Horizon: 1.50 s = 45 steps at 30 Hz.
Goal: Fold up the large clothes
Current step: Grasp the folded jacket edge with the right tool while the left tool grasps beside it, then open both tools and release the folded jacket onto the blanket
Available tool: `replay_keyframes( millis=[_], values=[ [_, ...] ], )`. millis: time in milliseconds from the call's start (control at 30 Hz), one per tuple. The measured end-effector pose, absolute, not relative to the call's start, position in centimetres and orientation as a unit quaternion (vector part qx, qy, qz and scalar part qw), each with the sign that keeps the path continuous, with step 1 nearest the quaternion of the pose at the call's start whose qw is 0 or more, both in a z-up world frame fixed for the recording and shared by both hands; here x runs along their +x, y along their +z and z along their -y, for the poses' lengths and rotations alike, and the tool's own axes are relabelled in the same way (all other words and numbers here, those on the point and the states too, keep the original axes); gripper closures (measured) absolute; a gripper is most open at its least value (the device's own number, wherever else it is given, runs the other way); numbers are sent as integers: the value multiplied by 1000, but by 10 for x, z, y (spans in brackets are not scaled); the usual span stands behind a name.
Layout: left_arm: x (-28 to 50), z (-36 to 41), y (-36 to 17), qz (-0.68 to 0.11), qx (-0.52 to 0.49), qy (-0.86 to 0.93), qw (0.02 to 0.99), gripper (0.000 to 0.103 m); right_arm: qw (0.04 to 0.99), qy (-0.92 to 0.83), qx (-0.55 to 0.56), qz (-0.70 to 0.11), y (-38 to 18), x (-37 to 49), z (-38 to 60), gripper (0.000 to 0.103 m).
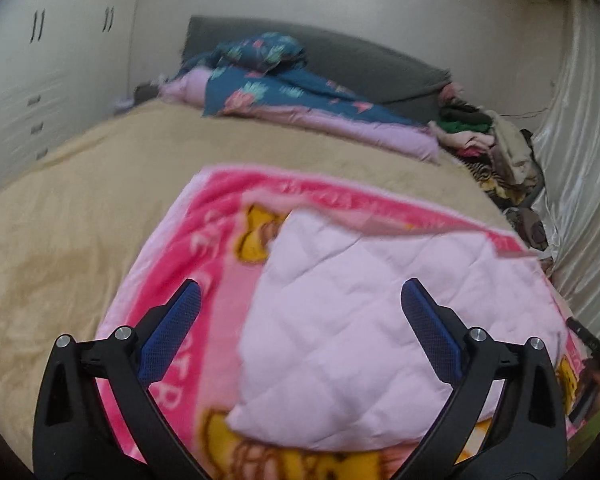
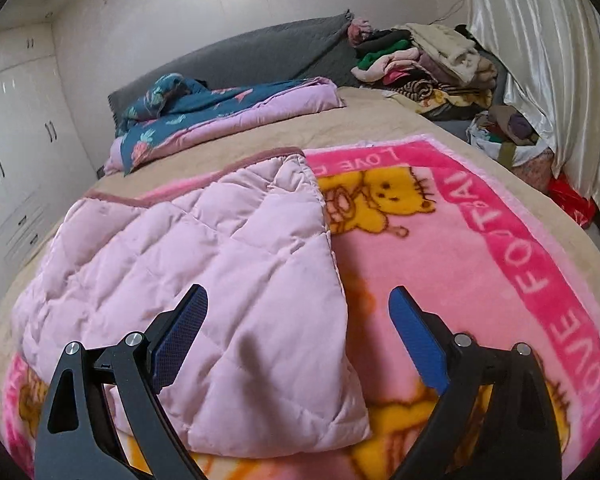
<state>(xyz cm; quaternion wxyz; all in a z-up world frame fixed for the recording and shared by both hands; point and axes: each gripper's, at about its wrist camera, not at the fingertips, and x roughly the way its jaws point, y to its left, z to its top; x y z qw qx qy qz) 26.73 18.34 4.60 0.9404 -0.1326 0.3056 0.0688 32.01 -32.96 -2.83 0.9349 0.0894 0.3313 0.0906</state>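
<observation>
Hovering over the quilted pink comforter (image 1: 364, 320), left gripper (image 1: 300, 304) and right gripper (image 2: 298, 304) both gaped wide, holding nothing. Best pinched next at the comforter's near corners, lifted evenly, folded square over the teddy-bear blanket (image 2: 480, 248) beneath.

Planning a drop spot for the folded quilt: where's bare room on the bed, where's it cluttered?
Free: the tan bedspread left of the pink bear blanket, and the strip between that blanket and the blue floral comforter. Crowded: the clothes pile by the curtain, and the headboard end. The pale quilt covers the blanket's left half.
</observation>
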Motion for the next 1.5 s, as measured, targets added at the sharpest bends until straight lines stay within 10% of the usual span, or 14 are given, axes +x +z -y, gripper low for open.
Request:
replay_keyframes(
  millis=[400,467,500,600,733,1500],
  values=[
    [278,-204,-45,-377,-204,26,903,10,922,110,75,-363,-64,337,326,13],
    [283,-195,-51,-378,-193,24,905,12,922,115,70,-363,-67,338,323,26],
    [285,-192,-52,-376,-192,19,906,32,920,130,70,-364,-67,339,320,50],
    [288,-181,-49,-366,-181,6,913,74,922,146,70,-351,-64,337,316,75],
    [293,-174,-23,-337,-153,22,929,89,934,142,93,-315,-39,339,318,82],
    [375,-177,-58,-383,-135,96,909,79,911,32,83,-402,-87,436,290,80]
  ],
)
